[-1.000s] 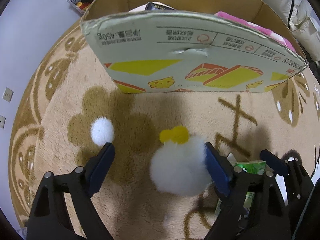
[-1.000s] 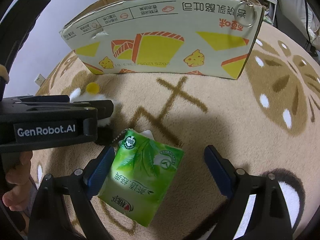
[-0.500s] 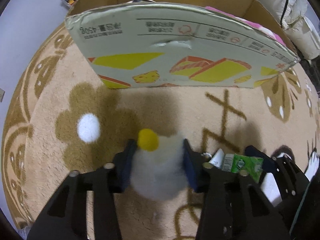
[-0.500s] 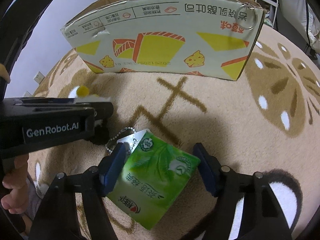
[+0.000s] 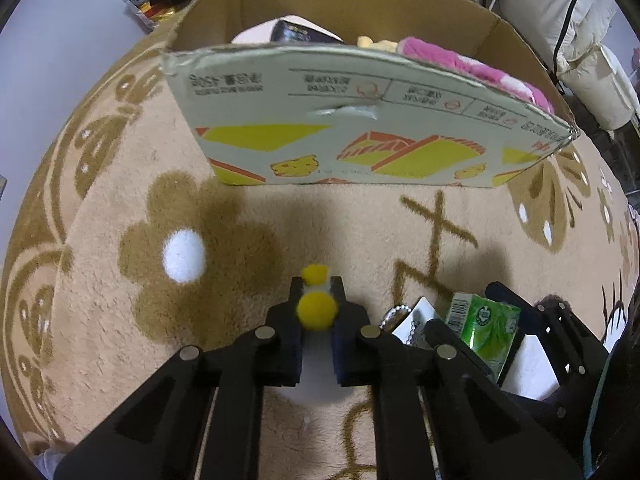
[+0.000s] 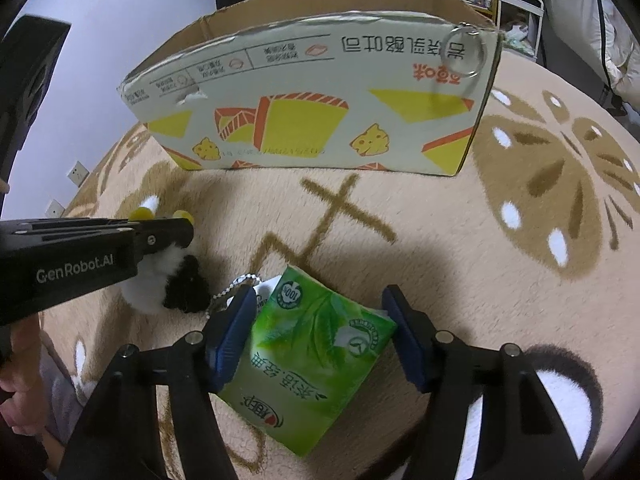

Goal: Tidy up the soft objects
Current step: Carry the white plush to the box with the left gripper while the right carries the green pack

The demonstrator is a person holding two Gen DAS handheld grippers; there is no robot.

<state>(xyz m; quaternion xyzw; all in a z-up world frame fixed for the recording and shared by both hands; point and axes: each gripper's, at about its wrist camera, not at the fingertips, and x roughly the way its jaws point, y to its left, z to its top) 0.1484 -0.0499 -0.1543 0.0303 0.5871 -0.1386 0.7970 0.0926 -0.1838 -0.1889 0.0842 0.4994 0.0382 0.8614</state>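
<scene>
The left gripper had its two dark pads squeezed hard onto a fluffy white plush toy, so that the fur was pinched thin between them. One yellow pompom bulged out above the pads, and a smaller one poked out just past the fingertips. From the other side, the toy hung below that gripper as a white and black tuft touching the beige patterned rug.

The right gripper was closing on a green tissue pack. Its left blue pad pressed on the pack's edge, and its right pad sat at the pack's far corner. The pack lay tilted between the fingers, its lower end stretching back toward the wrist. A small ball chain lay just off the left fingertip, between the pack and the plush toy.

Ahead of both pairs of fingers, well apart from them, stood the open cardboard box. A pink fuzzy item and a dark flat thing already lay inside it. The person's hand gripped the left tool's handle.
</scene>
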